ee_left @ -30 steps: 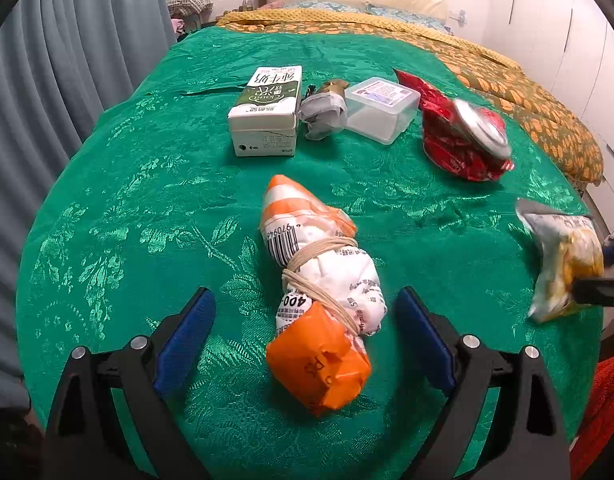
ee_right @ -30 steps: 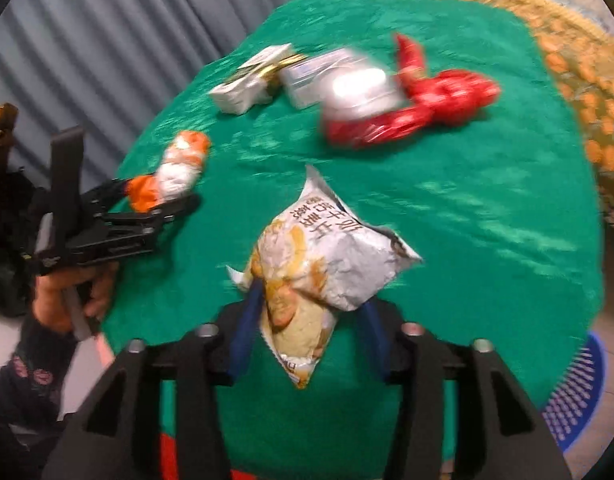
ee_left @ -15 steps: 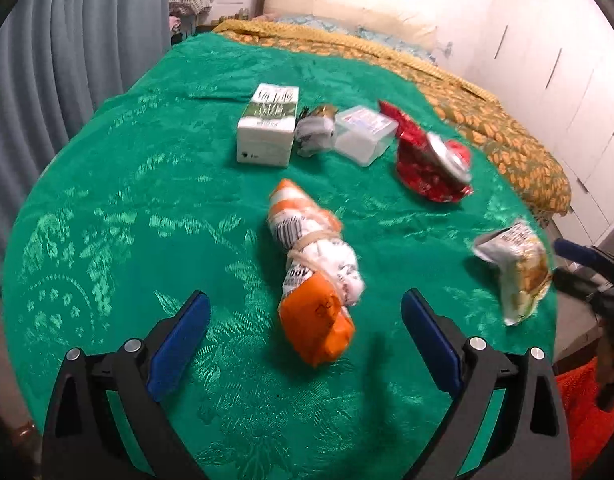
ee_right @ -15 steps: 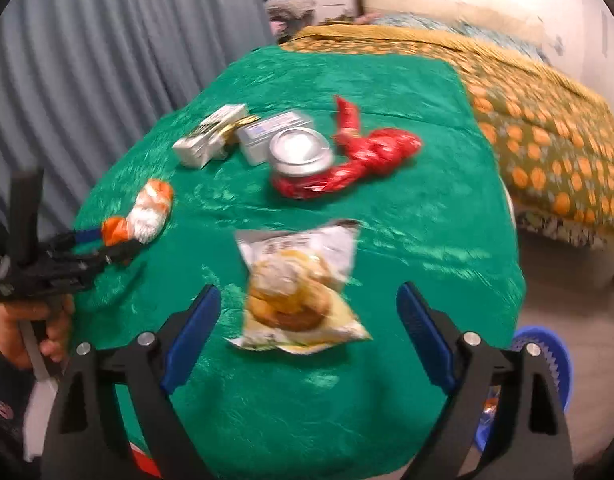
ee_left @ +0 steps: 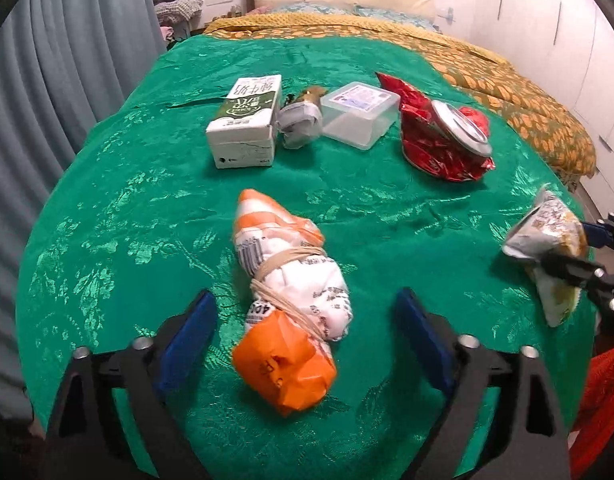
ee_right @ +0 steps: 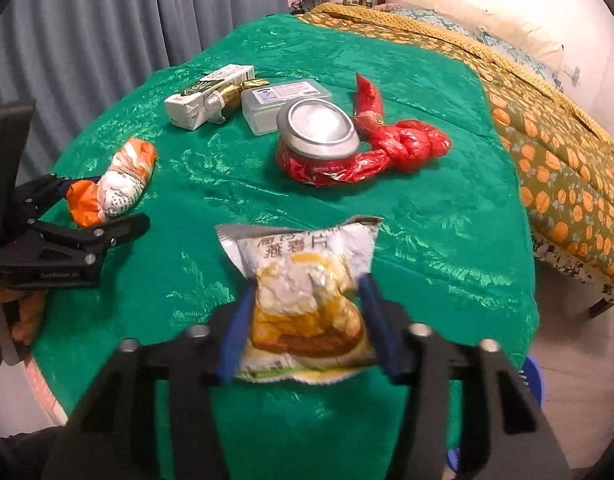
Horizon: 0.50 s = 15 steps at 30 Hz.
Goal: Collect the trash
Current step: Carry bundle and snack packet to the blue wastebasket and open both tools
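Trash lies on a green tablecloth. An orange-and-white wrapper bundle tied with a rubber band lies between the open jaws of my left gripper, untouched; it also shows in the right wrist view. My right gripper is shut on a silver-and-yellow snack bag, which also shows in the left wrist view at the table's right edge. Further back lie a milk carton, a small grey wad, a clear plastic box and a crushed can on a red wrapper.
A grey curtain hangs to the left. A bed with an orange patterned cover stands behind and to the right. A blue basket sits on the floor by the table's right edge.
The right gripper opened half a second ago with the snack bag on the table, then shut on it again. The left gripper drew back and returned around the bundle.
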{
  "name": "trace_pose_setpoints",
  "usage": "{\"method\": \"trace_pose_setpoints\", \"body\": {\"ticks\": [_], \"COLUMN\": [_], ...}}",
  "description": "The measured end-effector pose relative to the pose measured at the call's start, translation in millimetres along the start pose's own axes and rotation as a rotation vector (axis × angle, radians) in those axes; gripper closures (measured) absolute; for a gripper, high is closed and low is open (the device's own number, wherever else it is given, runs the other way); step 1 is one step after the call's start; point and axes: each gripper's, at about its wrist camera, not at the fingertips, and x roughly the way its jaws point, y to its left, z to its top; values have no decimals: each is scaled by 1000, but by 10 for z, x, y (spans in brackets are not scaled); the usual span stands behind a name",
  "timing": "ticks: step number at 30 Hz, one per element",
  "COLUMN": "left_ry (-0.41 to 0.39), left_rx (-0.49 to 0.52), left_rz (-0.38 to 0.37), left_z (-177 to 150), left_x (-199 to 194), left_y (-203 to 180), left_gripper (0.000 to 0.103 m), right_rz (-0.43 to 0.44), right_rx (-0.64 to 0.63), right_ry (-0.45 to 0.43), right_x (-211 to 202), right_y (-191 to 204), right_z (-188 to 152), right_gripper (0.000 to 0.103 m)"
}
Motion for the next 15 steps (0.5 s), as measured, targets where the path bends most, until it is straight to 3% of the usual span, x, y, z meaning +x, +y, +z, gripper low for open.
{"method": "trace_pose_setpoints", "body": {"ticks": [2,5,9,15], "left_ry": [2,-4,-21,-39], "left_rx": [-5,-4,2,-1], "left_rz": [6,9,-4,-101], "left_z": [1,-2,-30,-16], "left_x": [-8,-38,-104,-314], "left_y": [21,29,-1,-241], "left_gripper": [33,60,62,62], "right_rz": [26,75,151,221], "right_rx": [29,67,126,217], "right_ry": [-15,-44,-83,-124], "right_x": [-65,-177,-337,-526], "right_y": [-62,-145,-273,-603], "right_z": [-28,-68,-107,-216], "right_gripper": [61,61,61,61]}}
